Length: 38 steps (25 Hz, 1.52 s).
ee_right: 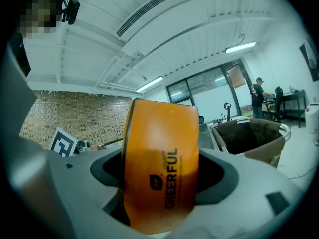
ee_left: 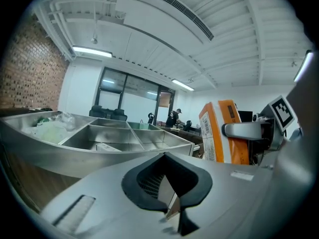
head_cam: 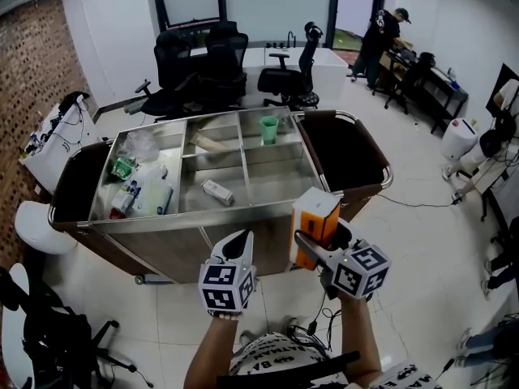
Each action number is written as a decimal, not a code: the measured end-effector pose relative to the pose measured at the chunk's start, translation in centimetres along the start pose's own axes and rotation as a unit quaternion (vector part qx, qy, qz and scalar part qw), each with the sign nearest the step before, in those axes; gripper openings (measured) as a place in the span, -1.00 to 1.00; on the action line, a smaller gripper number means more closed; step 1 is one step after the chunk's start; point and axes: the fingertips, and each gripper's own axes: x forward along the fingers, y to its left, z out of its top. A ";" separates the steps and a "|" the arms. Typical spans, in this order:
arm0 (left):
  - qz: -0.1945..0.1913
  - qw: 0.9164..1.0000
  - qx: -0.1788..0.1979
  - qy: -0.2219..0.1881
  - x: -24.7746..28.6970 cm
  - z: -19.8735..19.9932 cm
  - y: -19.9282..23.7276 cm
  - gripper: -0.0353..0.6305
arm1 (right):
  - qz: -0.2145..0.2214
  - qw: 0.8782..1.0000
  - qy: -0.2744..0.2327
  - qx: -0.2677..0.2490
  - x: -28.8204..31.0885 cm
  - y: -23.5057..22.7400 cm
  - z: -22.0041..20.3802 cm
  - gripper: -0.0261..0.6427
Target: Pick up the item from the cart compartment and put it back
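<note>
My right gripper (head_cam: 318, 246) is shut on an orange and white carton (head_cam: 315, 218), holding it upright just in front of the steel cart's (head_cam: 243, 205) near right corner. In the right gripper view the orange carton (ee_right: 159, 168), printed "CHEERFUL", fills the space between the jaws of the right gripper (ee_right: 159, 188). From the left gripper view the same carton (ee_left: 219, 131) stands to the right. My left gripper (head_cam: 237, 247) hovers beside it, in front of the cart's near wall. The left gripper's (ee_left: 167, 193) black pads meet with nothing between them.
The cart's middle front compartment holds a small white box (head_cam: 217, 190). A green cup (head_cam: 268, 129) stands in a back compartment and several packets (head_cam: 134, 189) fill the left one. Brown bags (head_cam: 345, 152) hang at the cart's ends. Office chairs (head_cam: 203, 63) and a person (head_cam: 381, 39) are behind.
</note>
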 end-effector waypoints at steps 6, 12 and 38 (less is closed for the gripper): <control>-0.002 1.000 -0.003 0.000 0.1 -0.2 -0.3 -0.89 | -0.006 1.000 0.005 0.000 -0.3 -0.4 -0.4 0.28; -0.003 1.000 -0.004 0.002 0.3 -0.2 -0.5 -0.89 | -0.008 1.000 0.007 0.004 -0.5 -0.7 -0.5 0.28; -0.004 1.000 0.002 -0.001 1.9 1.8 -0.7 -0.89 | 0.023 0.999 0.001 -0.046 0.9 -2.7 5.8 0.28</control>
